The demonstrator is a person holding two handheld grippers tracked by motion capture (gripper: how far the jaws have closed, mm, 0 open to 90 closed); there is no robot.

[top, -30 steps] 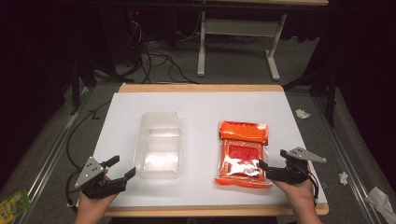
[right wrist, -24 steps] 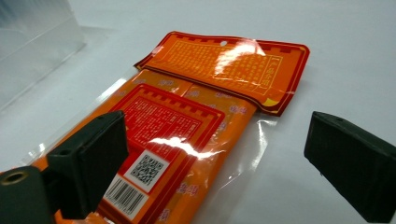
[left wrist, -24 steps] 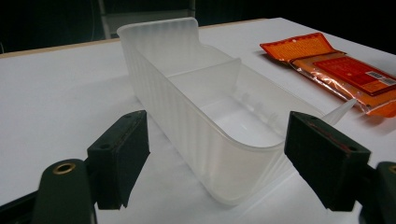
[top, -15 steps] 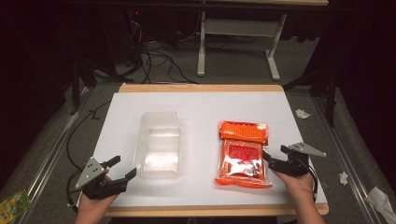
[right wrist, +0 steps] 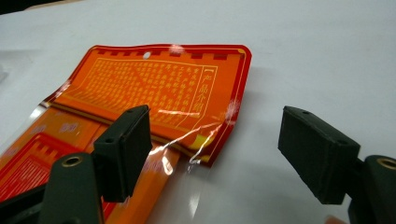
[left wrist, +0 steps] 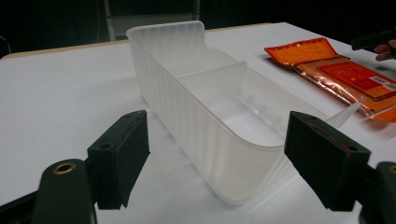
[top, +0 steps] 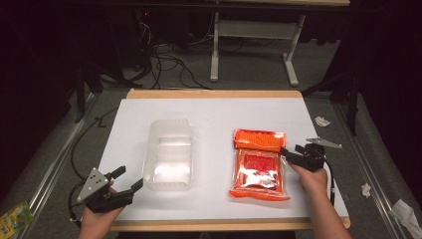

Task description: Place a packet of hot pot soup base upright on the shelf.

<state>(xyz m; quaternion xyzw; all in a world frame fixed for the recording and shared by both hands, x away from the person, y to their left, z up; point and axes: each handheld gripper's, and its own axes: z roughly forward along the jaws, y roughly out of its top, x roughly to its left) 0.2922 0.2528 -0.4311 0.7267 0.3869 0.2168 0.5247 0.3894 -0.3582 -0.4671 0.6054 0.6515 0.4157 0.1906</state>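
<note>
A translucent plastic container (top: pixel 169 154), split by a divider, stands open-topped left of centre on the white table (top: pixel 219 114). An orange and red sealed packet (top: pixel 259 164) lies flat to its right. My left gripper (top: pixel 130 178) is open, low at the container's near left corner; in the left gripper view its jaws (left wrist: pixel 219 135) stand on either side of the container's (left wrist: pixel 196 107) near end without touching it. My right gripper (top: pixel 292 151) is open at the packet's right edge. In the right gripper view its jaws (right wrist: pixel 217 126) straddle the corner of the packet's (right wrist: pixel 140 88) folded orange flap.
The table's wooden edge (top: pixel 214 93) borders the far side. Beyond it are cables (top: pixel 164 59) and a desk frame (top: pixel 254 40) on the floor. Paper scraps (top: pixel 322 121) lie right of the table, and a green packet (top: pixel 15 218) lies at the lower left.
My right gripper has moved forward along the packet's right edge, up to the folded flap. The left gripper, the container and the packet have stayed put.
</note>
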